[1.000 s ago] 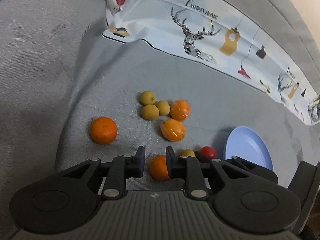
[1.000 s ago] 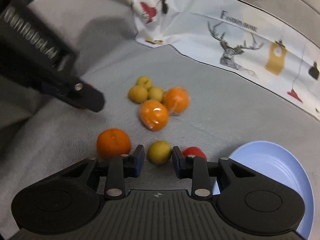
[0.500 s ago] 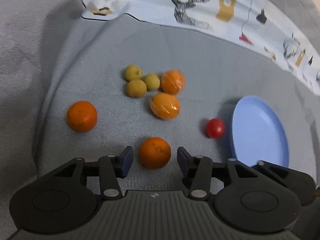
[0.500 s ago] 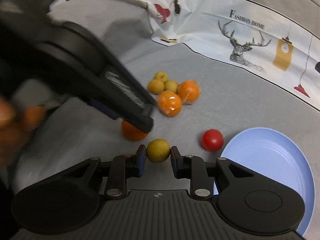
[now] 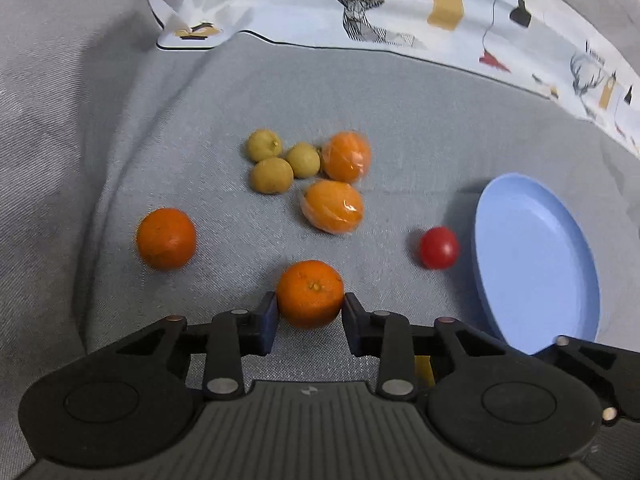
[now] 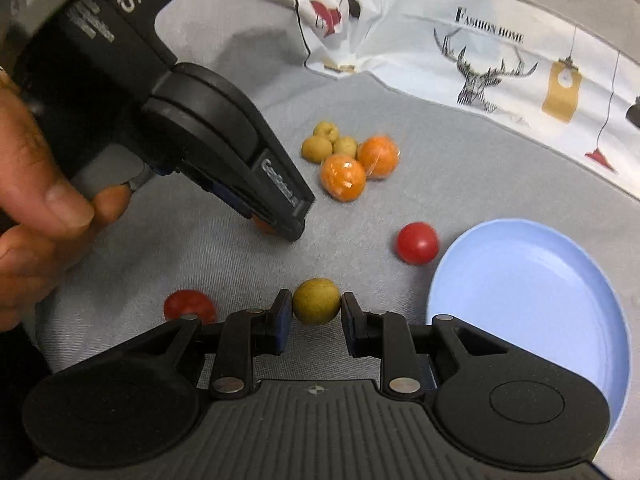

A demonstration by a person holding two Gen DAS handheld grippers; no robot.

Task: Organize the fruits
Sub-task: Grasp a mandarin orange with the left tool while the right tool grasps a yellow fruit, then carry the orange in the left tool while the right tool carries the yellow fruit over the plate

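The left gripper (image 5: 310, 312) has its jaws clamped on an orange (image 5: 310, 294), the right gripper (image 6: 316, 314) pinches a yellow-green fruit (image 6: 316, 301), and a bare hand (image 6: 36, 216) at 9 o'clock grips the left tool.

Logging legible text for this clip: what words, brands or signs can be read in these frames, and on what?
"FASHION HOME": on the printed cloth, above the deer drawing, right wrist view.
"DAS": on the body of the left gripper, seen in the right wrist view; the smaller print beside it is too blurred to read.
A white brand word on that gripper's finger: blurred, unreadable.
The fruits and blue plate carry no text.
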